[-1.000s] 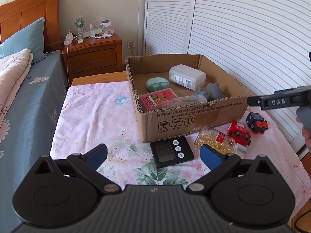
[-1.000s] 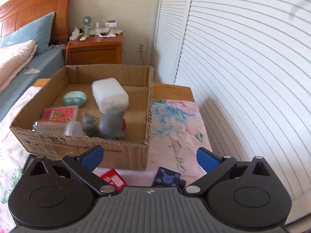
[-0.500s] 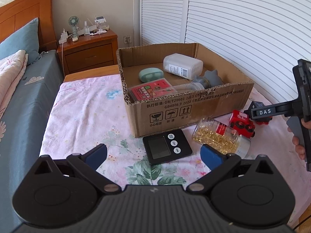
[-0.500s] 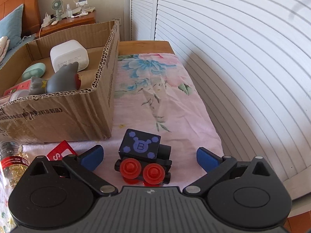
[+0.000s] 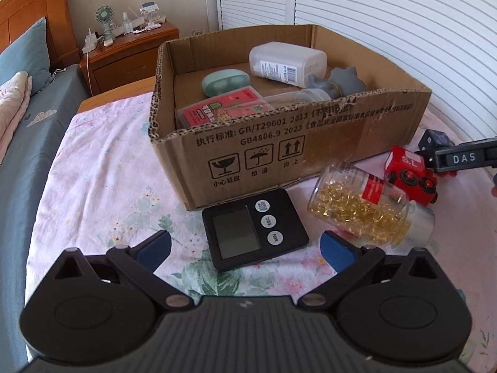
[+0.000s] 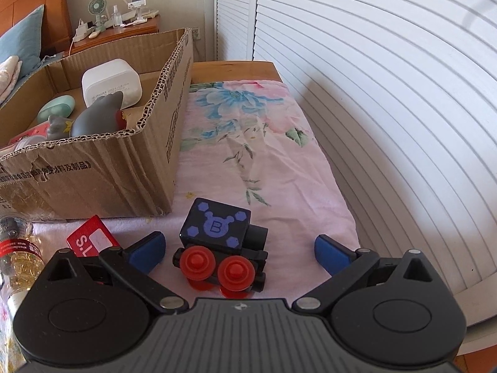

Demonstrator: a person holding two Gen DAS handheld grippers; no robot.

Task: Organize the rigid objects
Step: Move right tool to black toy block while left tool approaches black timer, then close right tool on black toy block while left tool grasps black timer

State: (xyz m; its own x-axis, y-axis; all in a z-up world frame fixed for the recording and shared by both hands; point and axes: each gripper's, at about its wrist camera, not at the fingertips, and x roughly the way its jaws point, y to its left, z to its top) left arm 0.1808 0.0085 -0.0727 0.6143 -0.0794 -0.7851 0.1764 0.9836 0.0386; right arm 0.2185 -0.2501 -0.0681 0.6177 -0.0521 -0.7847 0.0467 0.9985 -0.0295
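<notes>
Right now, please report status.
Both grippers open, empty. Right gripper around black toy car, not touching. Red car close beside left finger.

A wide-open right gripper (image 6: pixel 238 250) frames a black toy car (image 6: pixel 223 242) with red wheels on a floral cloth (image 6: pixel 248 143), just beside a cardboard box (image 6: pixel 102 168) holding a grey shark (image 6: pixel 96 116).

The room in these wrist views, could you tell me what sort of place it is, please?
Most likely a home bedroom. A bed with a wooden headboard and a blue pillow stands at the left, a wooden nightstand carries a small fan, and white louvred doors, probably a wardrobe, line the right.
</notes>
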